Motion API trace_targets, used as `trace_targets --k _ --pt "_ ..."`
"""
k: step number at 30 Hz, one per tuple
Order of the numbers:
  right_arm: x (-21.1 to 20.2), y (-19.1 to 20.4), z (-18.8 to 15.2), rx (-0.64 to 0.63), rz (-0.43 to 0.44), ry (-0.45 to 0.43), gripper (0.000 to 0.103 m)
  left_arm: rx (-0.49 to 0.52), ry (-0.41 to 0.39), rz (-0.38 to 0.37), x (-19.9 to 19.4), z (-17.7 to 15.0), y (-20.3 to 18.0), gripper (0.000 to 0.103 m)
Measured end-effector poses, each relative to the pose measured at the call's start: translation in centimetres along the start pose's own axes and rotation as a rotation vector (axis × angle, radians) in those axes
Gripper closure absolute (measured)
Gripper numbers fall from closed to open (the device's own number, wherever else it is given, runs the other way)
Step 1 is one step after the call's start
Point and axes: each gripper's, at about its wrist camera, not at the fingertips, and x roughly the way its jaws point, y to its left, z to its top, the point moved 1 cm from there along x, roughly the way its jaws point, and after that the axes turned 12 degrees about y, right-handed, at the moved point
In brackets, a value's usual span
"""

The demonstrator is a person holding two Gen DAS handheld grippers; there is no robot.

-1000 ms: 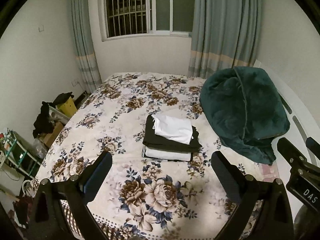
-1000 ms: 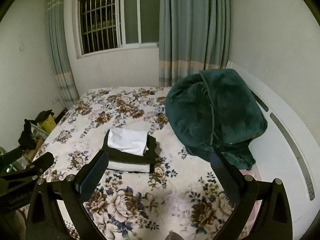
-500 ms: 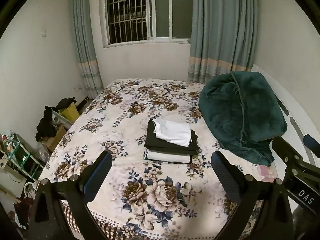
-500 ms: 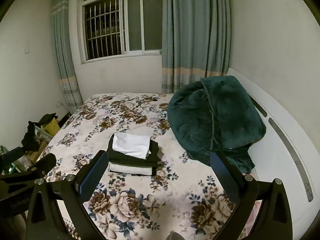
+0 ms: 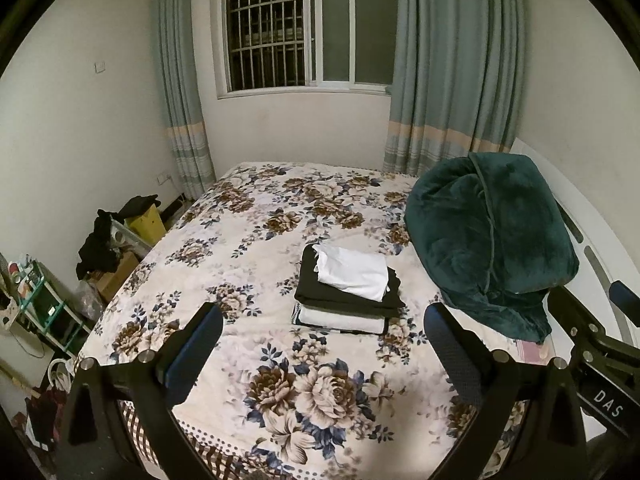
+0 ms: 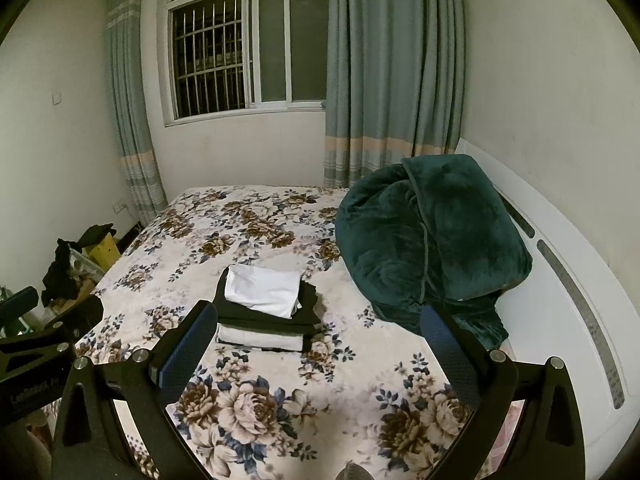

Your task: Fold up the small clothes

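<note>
A stack of folded clothes (image 5: 347,292) lies on the floral bed (image 5: 248,264): a white piece on top, a black one under it, a white one at the bottom. It also shows in the right wrist view (image 6: 266,308). My left gripper (image 5: 324,350) is open and empty, held above the bed's near edge, well short of the stack. My right gripper (image 6: 318,342) is open and empty too, beside the left one. Part of the right gripper shows at the left view's right edge (image 5: 600,344).
A bundled dark green blanket (image 5: 490,240) sits on the bed's right side against the white headboard (image 6: 568,280). Boxes, dark clothes and a small shelf (image 5: 44,308) crowd the floor left of the bed. A curtained window (image 5: 308,28) is on the far wall.
Both grippers have drawn back and risen from the bed, so the stack looks smaller and farther. Both stayed open and empty.
</note>
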Motion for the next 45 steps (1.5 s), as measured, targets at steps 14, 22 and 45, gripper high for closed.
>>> trace_targets --k 14,22,45 --pt "0.0 0.2 0.0 0.000 0.001 0.000 0.000 0.002 -0.002 0.005 -0.2 -0.1 0.4 0.000" --pt "0.0 0.2 -0.2 -0.001 -0.001 -0.001 0.000 0.004 -0.003 0.006 -0.2 0.0 0.5 0.000" --pt "-0.5 0.7 0.4 -0.008 0.007 -0.003 0.000 -0.007 -0.011 0.017 -1.0 0.3 1.1 0.000"
